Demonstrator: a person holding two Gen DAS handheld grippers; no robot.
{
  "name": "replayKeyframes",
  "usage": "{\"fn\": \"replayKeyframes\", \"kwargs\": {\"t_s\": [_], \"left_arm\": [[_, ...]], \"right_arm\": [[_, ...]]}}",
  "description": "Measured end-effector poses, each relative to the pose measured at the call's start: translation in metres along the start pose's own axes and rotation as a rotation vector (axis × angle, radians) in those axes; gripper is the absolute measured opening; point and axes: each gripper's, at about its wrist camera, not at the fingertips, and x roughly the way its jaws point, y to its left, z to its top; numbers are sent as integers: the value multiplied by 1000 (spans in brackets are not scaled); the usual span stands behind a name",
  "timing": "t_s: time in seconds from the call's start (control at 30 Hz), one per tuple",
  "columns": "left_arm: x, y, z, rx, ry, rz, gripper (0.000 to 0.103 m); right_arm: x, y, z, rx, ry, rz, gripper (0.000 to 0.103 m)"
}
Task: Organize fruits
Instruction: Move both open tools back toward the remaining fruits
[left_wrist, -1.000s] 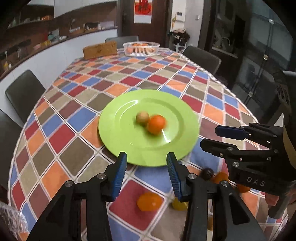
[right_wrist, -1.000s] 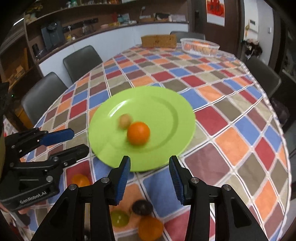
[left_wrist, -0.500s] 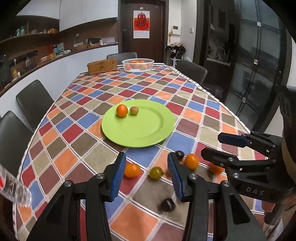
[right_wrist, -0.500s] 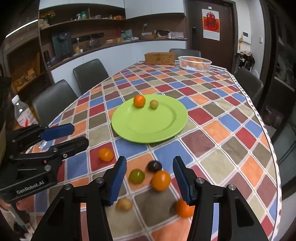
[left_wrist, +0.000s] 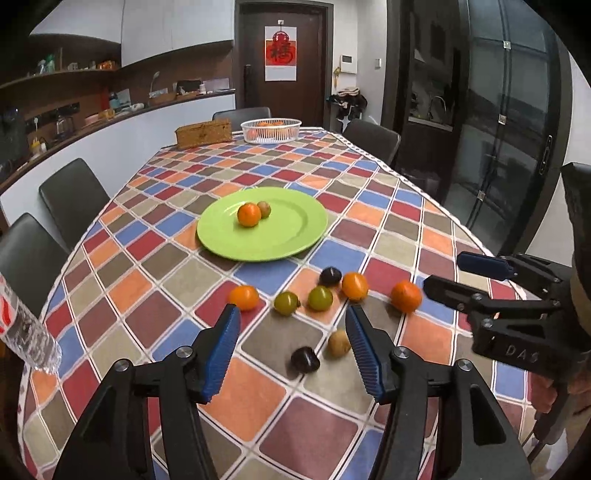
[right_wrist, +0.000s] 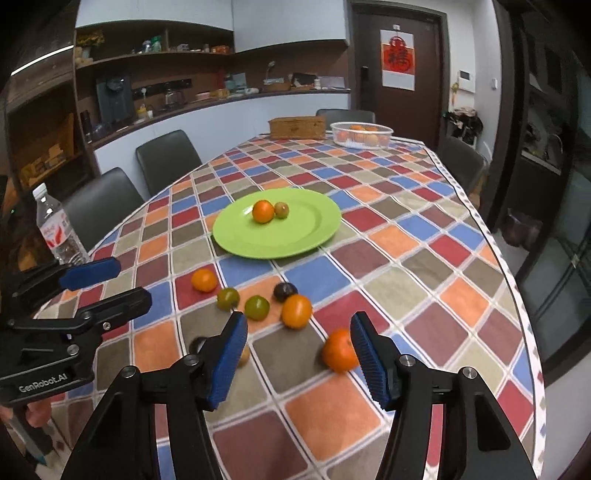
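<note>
- Checkered cloth (left_wrist: 177, 258) in red, blue, orange and tan fills the left wrist view, covering a long dining table with dark chairs (left_wrist: 74, 195) round it and a dark door (left_wrist: 280, 62) at the far end.
- Left tongs (left_wrist: 291, 332) hang spread wide above the near cloth, nothing between the pads.
- Green plate (left_wrist: 295, 236) sits mid-table with an orange (left_wrist: 249, 215) and a small brown fruit (left_wrist: 264, 209) touching on it. That's two home, by my count!
- Eight loose fruits lie on the cloth between plate and tongs: three orange ones, two green, two dark plums and a tan one (left_wrist: 339, 343). Most of the job looks undone.
- White basket (left_wrist: 271, 130) and a wicker box (left_wrist: 204, 133) stand at the far end; a water bottle (left_wrist: 26, 332) pokes in at the near left edge.
- Over to the right wrist view: shelves (right_wrist: 147, 55) and a long counter (right_wrist: 221, 103) line the wall on the left.
- Right tongs (right_wrist: 299, 350) are spread too, empty, with an orange fruit (right_wrist: 338, 355) just beside the right pad.
- Same plate (right_wrist: 314, 229), same pair on it, the scatter waiting in front.
</note>
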Motion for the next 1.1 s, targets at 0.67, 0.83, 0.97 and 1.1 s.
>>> {"fn": "replayKeyframes", "kwargs": {"t_s": [0.67, 0.83, 0.97, 1.1], "left_arm": [[43, -1, -50, 17, 143, 11, 58], [56, -3, -54, 36, 170, 10, 58], [65, -3, -53, 36, 181, 0, 58], [75, -2, -50, 37, 192, 1, 58]], "right_arm": [[28, -11, -55, 52, 145, -57, 59], [34, -15, -56, 59, 156, -66, 59], [39, -17, -56, 60, 167, -61, 59], [48, -20, -54, 63, 178, -62, 59]]}}
